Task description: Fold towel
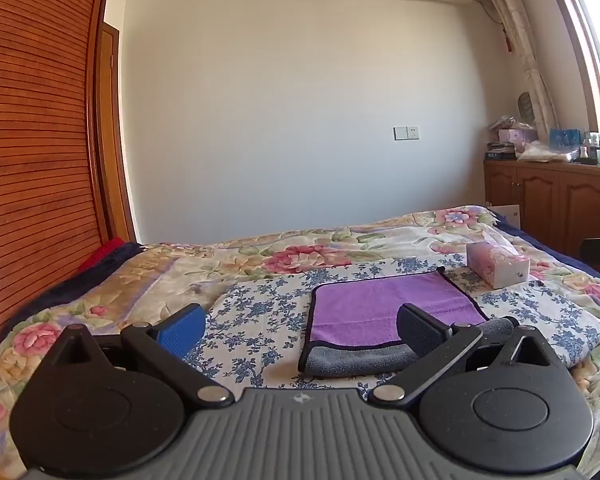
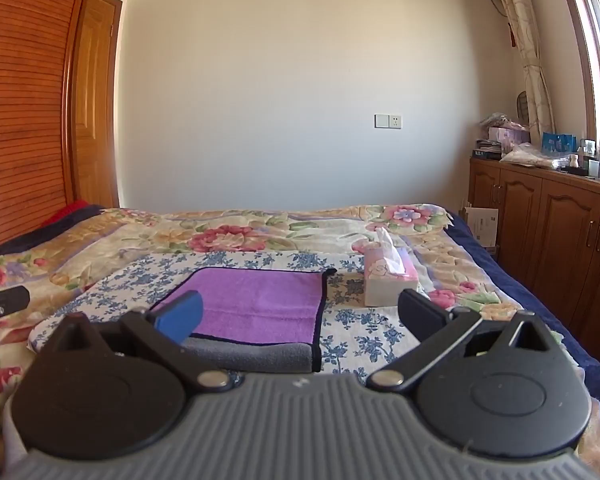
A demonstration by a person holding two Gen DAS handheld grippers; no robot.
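A purple towel [image 1: 384, 304] with a dark border and grey underside lies folded on a blue-flowered cloth [image 1: 260, 312] on the bed; its grey layer shows along the near edge. My left gripper [image 1: 300, 330] is open and empty, just short of the towel's near left corner. In the right wrist view the towel [image 2: 260, 304] lies ahead and to the left. My right gripper [image 2: 300, 316] is open and empty, above the towel's near right corner. The other gripper shows at each view's edge [image 2: 4, 304].
A pink tissue box [image 2: 388, 280] stands just right of the towel; it also shows in the left wrist view [image 1: 496, 264]. A floral quilt [image 1: 300, 252] covers the bed. A slatted wardrobe [image 1: 32, 140] is on the left, wooden cabinets [image 2: 548, 224] on the right.
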